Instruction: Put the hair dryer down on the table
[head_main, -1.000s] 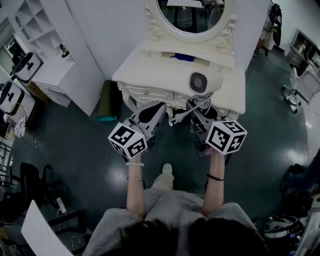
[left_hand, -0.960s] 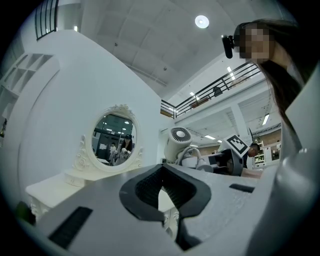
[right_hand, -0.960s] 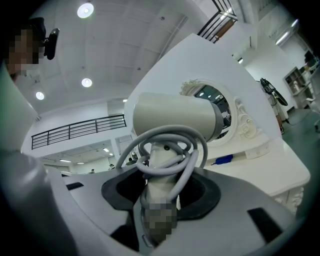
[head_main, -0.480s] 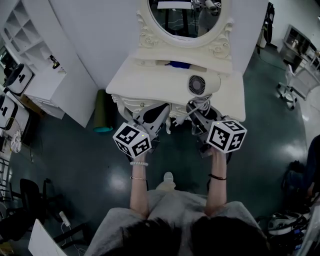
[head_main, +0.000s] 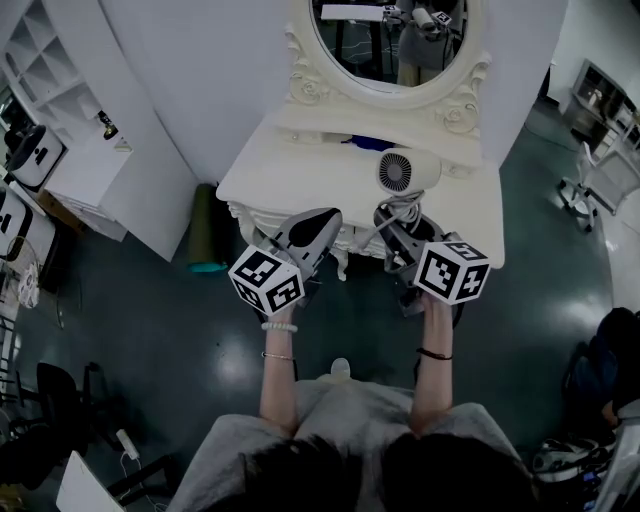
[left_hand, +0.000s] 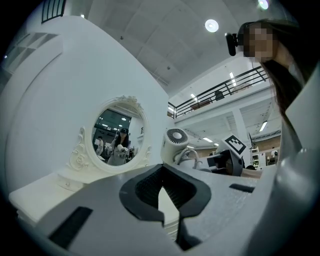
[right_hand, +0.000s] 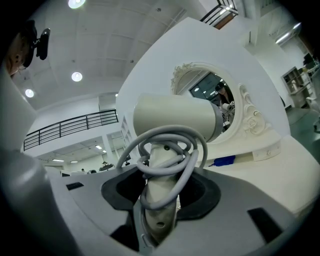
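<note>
The white hair dryer (head_main: 408, 172) stands upright over the front right of the white dressing table (head_main: 290, 175), its round rear grille facing up at me. My right gripper (head_main: 400, 237) is shut on its handle (right_hand: 160, 200), and the grey cord (right_hand: 192, 150) is looped round that handle. In the right gripper view the dryer's barrel (right_hand: 175, 117) points toward the mirror. My left gripper (head_main: 308, 235) hangs at the table's front edge, left of the dryer, shut with nothing in it. The left gripper view shows the hair dryer (left_hand: 175, 142) beyond its jaws.
An oval mirror (head_main: 390, 40) in a carved frame stands at the back of the table, with a blue object (head_main: 372, 143) below it. A white shelf unit (head_main: 80, 90) is at the left. A green roll (head_main: 205, 225) lies on the dark floor beside the table.
The head view has shifted slightly. Both grippers and the hair dryer keep nearly the same place over the table's front edge.
</note>
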